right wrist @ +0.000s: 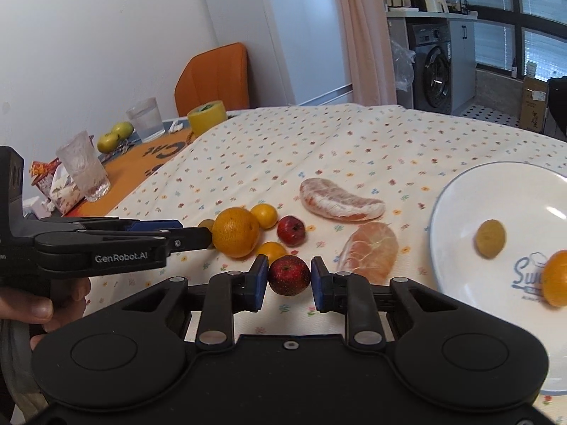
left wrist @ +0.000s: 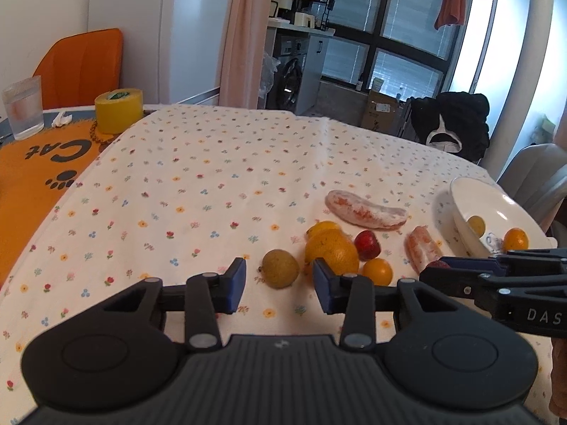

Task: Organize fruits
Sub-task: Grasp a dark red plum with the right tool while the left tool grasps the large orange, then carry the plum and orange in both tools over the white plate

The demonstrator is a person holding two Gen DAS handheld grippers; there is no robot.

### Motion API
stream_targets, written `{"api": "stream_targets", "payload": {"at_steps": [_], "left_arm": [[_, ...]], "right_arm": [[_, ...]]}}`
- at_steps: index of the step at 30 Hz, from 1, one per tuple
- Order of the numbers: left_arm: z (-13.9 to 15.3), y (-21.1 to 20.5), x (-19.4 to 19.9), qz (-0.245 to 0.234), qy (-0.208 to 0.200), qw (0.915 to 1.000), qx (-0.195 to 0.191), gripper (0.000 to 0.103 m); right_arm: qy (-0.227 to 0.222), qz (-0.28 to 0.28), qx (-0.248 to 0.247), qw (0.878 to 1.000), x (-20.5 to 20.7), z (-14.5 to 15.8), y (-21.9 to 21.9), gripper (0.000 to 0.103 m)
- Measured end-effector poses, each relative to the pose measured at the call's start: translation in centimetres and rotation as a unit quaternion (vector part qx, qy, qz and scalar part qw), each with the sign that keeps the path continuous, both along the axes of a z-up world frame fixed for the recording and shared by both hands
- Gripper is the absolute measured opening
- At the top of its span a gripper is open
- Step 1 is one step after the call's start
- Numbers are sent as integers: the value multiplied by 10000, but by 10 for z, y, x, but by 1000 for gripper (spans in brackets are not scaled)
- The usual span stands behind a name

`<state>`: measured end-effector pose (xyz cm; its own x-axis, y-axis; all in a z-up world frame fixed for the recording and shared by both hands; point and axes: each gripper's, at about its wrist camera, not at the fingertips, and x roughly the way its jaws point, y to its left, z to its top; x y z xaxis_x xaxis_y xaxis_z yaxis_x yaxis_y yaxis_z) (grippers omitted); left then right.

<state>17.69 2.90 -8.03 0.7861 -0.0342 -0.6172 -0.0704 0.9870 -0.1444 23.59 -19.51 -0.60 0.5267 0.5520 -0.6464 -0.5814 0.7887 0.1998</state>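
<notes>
Small red fruit (right wrist: 289, 275) (speckled, round) sits just beside peeled pomelo segment (right wrist: 368, 252).

A floral tablecloth (left wrist: 212, 184) is spread over the table, beside an orange mat (left wrist: 32, 184) printed "Cat". A yellow tape roll (left wrist: 118, 109) and a ribbed glass (left wrist: 23, 106) are seen on the mat. An orange chair (left wrist: 81, 67), pink curtain (left wrist: 244, 35) and washing machine (left wrist: 292, 71) are noted behind.

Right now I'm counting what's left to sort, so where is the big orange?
The big orange sits on the tablecloth, left in the right wrist view, touching a small orange and just beyond the left tongs.
</notes>
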Motion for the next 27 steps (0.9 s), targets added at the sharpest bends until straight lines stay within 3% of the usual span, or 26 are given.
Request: {"api": "stream_targets", "payload": {"at_steps": [15, 22, 24, 25, 27], "left_arm": [[4, -30, 10, -399, -55, 9992, -28, 40], [-2, -37, 22, -278, 34, 9996, 107, 41], [-3, -36, 23, -216, 68, 9997, 107, 40], [-3, -36, 23, -184, 64, 9998, 99, 32], [-1, -37, 23, -174, 59, 9998, 112, 32]], "right_arm": [[-50, -194, 185, 9996, -2, 8, -27, 24], [-148, -355, 197, 9991, -6, 15, -44, 24], [-184, -418, 200, 9988, -7, 17, -50, 24], [-205, -450, 206, 9986, -8, 18, -53, 24], [-225, -521, 231, 9981, -8, 18, -59, 24]]}}
